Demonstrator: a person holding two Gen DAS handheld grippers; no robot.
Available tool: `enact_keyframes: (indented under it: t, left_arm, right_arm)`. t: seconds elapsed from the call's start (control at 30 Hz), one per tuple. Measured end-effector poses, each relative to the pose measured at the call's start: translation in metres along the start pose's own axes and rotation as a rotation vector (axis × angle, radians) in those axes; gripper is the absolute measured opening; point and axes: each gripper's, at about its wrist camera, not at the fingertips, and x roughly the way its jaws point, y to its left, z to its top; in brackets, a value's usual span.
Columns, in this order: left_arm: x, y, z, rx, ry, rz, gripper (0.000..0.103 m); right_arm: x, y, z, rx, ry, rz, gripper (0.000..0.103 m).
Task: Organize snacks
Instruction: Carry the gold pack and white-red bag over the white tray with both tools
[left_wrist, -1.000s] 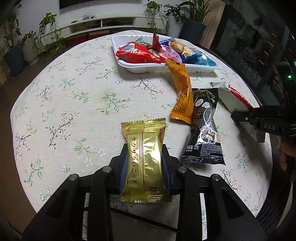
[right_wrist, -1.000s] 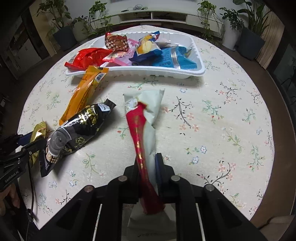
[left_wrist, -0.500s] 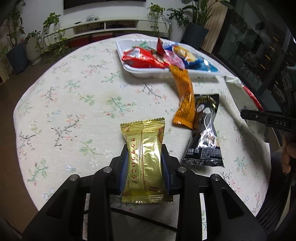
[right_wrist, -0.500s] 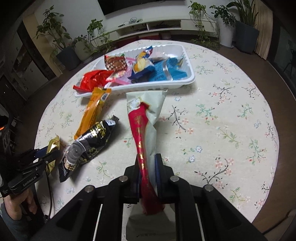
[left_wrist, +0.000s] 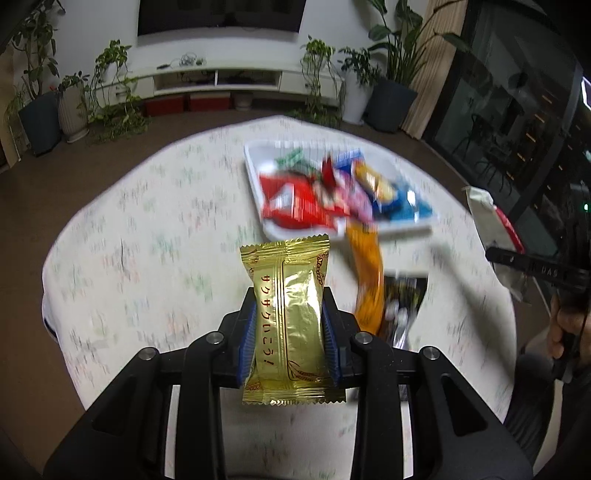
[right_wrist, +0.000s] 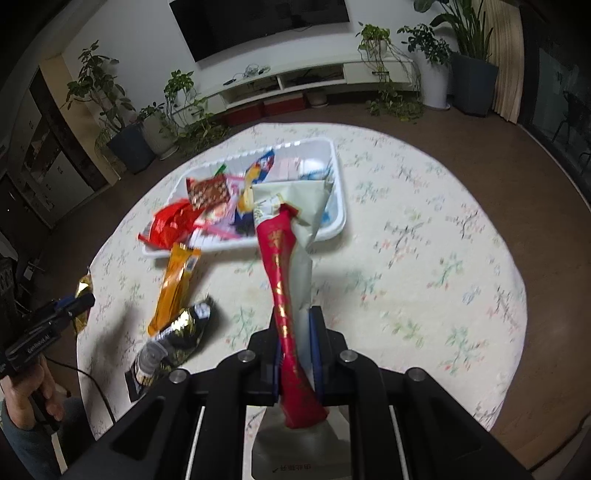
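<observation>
My left gripper (left_wrist: 289, 325) is shut on a gold snack packet (left_wrist: 288, 317) and holds it high above the round floral table (left_wrist: 147, 258). My right gripper (right_wrist: 295, 347) is shut on a long red and white snack bag (right_wrist: 284, 280), also lifted above the table. A white tray (right_wrist: 340, 206) with several colourful snacks sits at the far side; it also shows in the left wrist view (left_wrist: 255, 181). An orange packet (right_wrist: 173, 284) and a black packet (right_wrist: 173, 339) lie on the cloth in front of the tray.
The left gripper (right_wrist: 70, 306) with its gold packet shows at the left of the right wrist view, and the right gripper (left_wrist: 517, 258) at the right of the left wrist view. Potted plants (right_wrist: 122, 122) and a TV shelf (right_wrist: 295, 81) stand beyond the table.
Both grippers have risen well above the table with their packets, so the table looks smaller and the room shows. The table and tray are motion-blurred.
</observation>
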Motion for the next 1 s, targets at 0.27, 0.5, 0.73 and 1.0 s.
enact_keyframes:
  t: [0.27,0.5,0.73,1.0]
  left_arm:
    - [0.021,-0.016,0.082,0.023,-0.046,-0.013,0.029]
    - [0.068,-0.040,0.131,0.070,-0.037,0.004,0.029]
    - [0.120,-0.052,0.145,0.078,0.004,0.028,0.029]
    - [0.165,-0.052,0.138,0.066,0.038,0.057,0.029]
  right_arm:
    - [0.003,0.001,0.064,0.002,-0.060,0.053,0.014]
    - [0.037,0.017,0.106,-0.032,-0.058,0.078,0.014]
    - [0.083,0.029,0.127,-0.055,-0.008,0.072,0.014]
    - [0.125,0.028,0.129,-0.046,0.037,0.037,0.014]
